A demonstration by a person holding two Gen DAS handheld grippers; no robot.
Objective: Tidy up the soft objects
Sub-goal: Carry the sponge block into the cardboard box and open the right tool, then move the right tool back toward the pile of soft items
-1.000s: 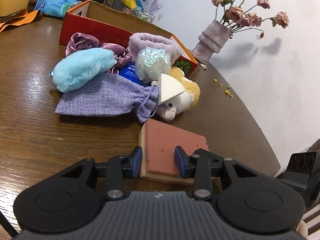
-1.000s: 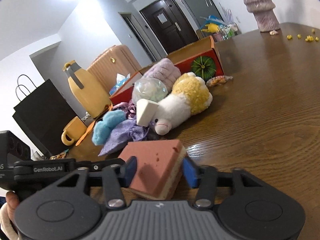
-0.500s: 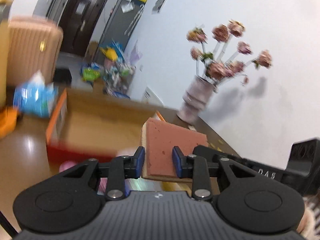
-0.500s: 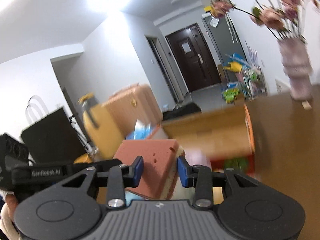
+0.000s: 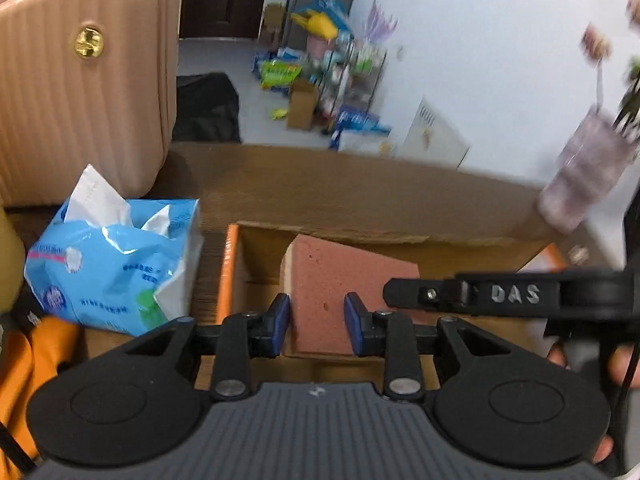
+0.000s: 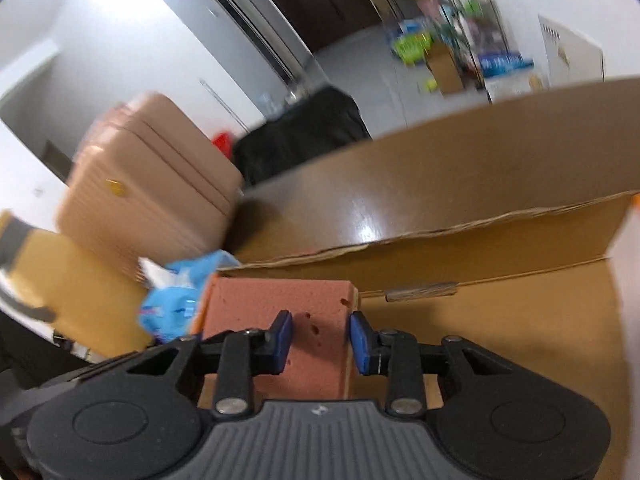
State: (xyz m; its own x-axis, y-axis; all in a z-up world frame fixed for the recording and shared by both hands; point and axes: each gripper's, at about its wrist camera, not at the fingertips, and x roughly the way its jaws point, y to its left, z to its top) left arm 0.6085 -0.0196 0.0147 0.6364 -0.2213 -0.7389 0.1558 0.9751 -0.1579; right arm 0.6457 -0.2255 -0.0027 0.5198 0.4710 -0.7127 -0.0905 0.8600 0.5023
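Note:
A reddish-pink sponge block (image 5: 340, 280) is held between both grippers over the open cardboard box (image 5: 248, 256). My left gripper (image 5: 317, 328) is shut on its near end. My right gripper (image 6: 320, 340) is shut on the same sponge (image 6: 276, 300), and its body shows at the right of the left wrist view (image 5: 512, 294). The box's brown inside and far wall (image 6: 500, 236) lie below and beyond the sponge. The other soft objects are out of view.
A blue tissue pack (image 5: 116, 268) lies left of the box on the wooden table (image 5: 360, 188). A pink suitcase (image 5: 84, 80) stands behind it. A blurred vase (image 5: 580, 176) stands at the right. Orange fabric (image 5: 24, 360) lies at the near left.
Both grippers have lifted the sponge off the table and carried it forward over the open box. The pile of soft objects has dropped out of view.

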